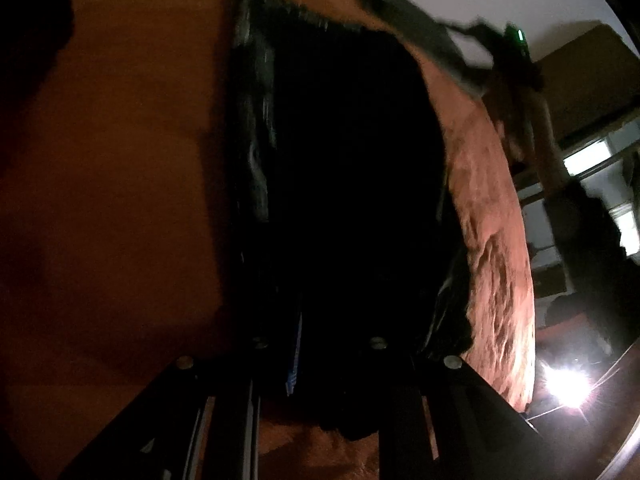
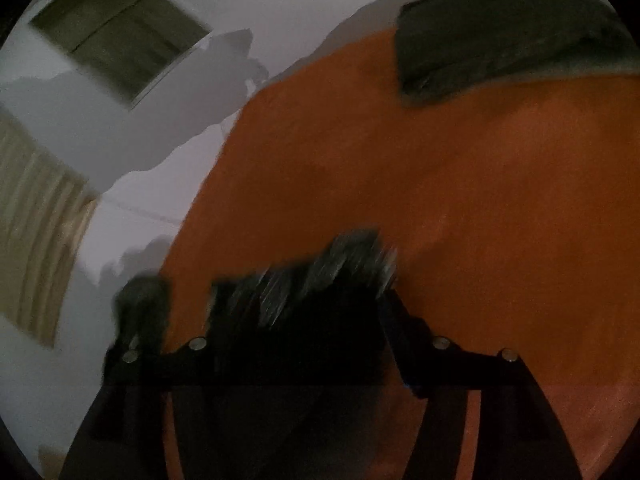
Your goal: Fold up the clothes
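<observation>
Two black two-finger grippers, left [image 1: 320,364] and right [image 2: 304,344], were each seen clamped on a dark, soft cloth [image 1: 352,168] over an orange fuzzy blanket [image 2: 460,200].

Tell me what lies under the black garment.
The orange blanket shows all around the black garment and runs under it. Whatever else lies beneath is covered.

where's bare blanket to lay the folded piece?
Free: the wide orange blanket stretch in the right wrist view, between the grey folded piece at the far edge and the dark garment at the right gripper. Also the blanket left of the black garment in the left view. Crowded: around both grippers.
</observation>
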Available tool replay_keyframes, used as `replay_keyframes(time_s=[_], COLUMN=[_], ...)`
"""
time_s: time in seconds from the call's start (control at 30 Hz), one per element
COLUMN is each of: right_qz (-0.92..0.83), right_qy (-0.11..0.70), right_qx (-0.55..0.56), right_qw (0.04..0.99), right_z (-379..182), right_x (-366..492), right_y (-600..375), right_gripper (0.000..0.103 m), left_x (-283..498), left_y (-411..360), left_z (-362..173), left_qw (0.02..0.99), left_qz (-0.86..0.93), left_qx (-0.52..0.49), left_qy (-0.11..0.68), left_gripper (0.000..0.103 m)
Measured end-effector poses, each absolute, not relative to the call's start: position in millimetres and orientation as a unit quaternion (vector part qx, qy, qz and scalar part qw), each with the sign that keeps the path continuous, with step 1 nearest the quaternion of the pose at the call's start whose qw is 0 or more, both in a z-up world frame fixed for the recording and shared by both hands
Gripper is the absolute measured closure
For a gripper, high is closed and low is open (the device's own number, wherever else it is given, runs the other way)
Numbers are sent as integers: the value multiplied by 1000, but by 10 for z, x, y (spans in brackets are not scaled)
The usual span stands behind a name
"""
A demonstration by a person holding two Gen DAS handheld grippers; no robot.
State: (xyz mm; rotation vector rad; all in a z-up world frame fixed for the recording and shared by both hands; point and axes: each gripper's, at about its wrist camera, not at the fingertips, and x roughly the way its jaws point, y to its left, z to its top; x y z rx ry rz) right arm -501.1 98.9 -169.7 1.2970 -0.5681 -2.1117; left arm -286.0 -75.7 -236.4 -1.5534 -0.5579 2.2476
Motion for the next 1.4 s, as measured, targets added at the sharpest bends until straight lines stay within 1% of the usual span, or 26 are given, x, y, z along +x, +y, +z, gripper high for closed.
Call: replay_keyframes(time_s=[0.03, 0.07, 0.1, 0.13, 0.17, 0.2, 0.23, 0.3, 0.37, 0.4, 0.47, 0.6, 0.63, 0.7, 0.73, 0.77, 0.83, 0.97, 1.03, 1.07, 1.13, 1.23, 1.27, 1.3, 1.4], right_qz=[-789, -789, -791, -792, -795, -797, -798, -793, -799, -803, -803, -768, -765, -767, -770, -774, -769, -770, -774, -774, -770, -753, -753, -755, -737], right_qy=[-207, -191, -174, -156, -149, -155, -162, -170, -170, -166, -154, -127, -98, -34, -5, -9, -61, -77, -76, -69, -28, 53, 40, 19, -27], right_qx=[494, 504, 514, 524, 528, 526, 521, 519, 498, 486, 476, 509, 517, 535, 544, 545, 548, 533, 505, 495, 490, 544, 547, 545, 547], right_qw=[302, 294, 283, 272, 258, 253, 256, 269, 291, 302, 324, 369, 371, 353, 333, 323, 324, 341, 374, 388, 408, 367, 364, 365, 396], right_z=[-1726, -1868, -2033, -2198, -2326, -2411, -2398, -2274, -1980, -1842, -1642, -1775, -1878, -2132, -2274, -2337, -2293, -2058, -1887, -1829, -1836, -2239, -2287, -2305, -2121], right_x=[-4817, -4696, -4591, -4486, -4445, -4429, -4414, -4378, -4223, -4114, -3864, -3199, -3024, -2713, -2588, -2505, -2366, -2073, -1923, -1880, -1828, -1824, -1828, -1829, -1867], right_y=[942, 889, 834, 779, 777, 788, 808, 830, 864, 846, 796, 486, 383, 238, 213, 273, 466, 645, 607, 557, 335, 58, 82, 125, 269], right_gripper=[42, 48, 56, 59, 66, 67, 67, 56, 52, 47, 46, 46, 47, 65, 69, 71, 71, 72, 72, 72, 72, 71, 71, 72, 72], left_x=[-2915, -2970, -3015, -3055, -3073, -3077, -3080, -3047, -3055, -3068, -3106, -3071, -3046, -2995, -2969, -2944, -2893, -2791, -2755, -2740, -2720, -2692, -2679, -2656, -2610], left_y=[-769, -767, -772, -782, -773, -751, -729, -700, -579, -527, -430, -316, -302, -276, -262, -249, -222, -169, -115, -84, 59, 254, 262, 231, 33], left_z=[-2331, -2314, -2323, -2350, -2379, -2409, -2439, -2431, -2382, -2360, -2317, -2333, -2349, -2380, -2395, -2411, -2442, -2504, -2403, -2335, -2262, -2485, -2643, -2722, -2616], left_qw=[173, 168, 163, 158, 153, 148, 143, 145, 157, 165, 182, 184, 181, 175, 173, 170, 164, 152, 176, 192, 226, 201, 181, 176, 187], left_qz=[798, 802, 802, 801, 799, 797, 794, 798, 802, 803, 803, 806, 806, 808, 809, 809, 811, 812, 812, 811, 811, 804, 796, 793, 792], left_qx=[-544, -540, -541, -544, -547, -550, -552, -548, -543, -542, -540, -542, -544, -547, -548, -550, -553, -558, -550, -544, -531, -558, -578, -583, -578], left_qy=[-195, -193, -193, -194, -198, -204, -209, -207, -190, -184, -175, -153, -146, -132, -125, -118, -104, -76, -89, -99, -96, -33, -11, -13, -54], left_gripper=[85, 84, 83, 82, 82, 82, 82, 82, 82, 81, 81, 80, 80, 80, 80, 80, 83, 82, 82, 82, 81, 81, 80, 79, 79])
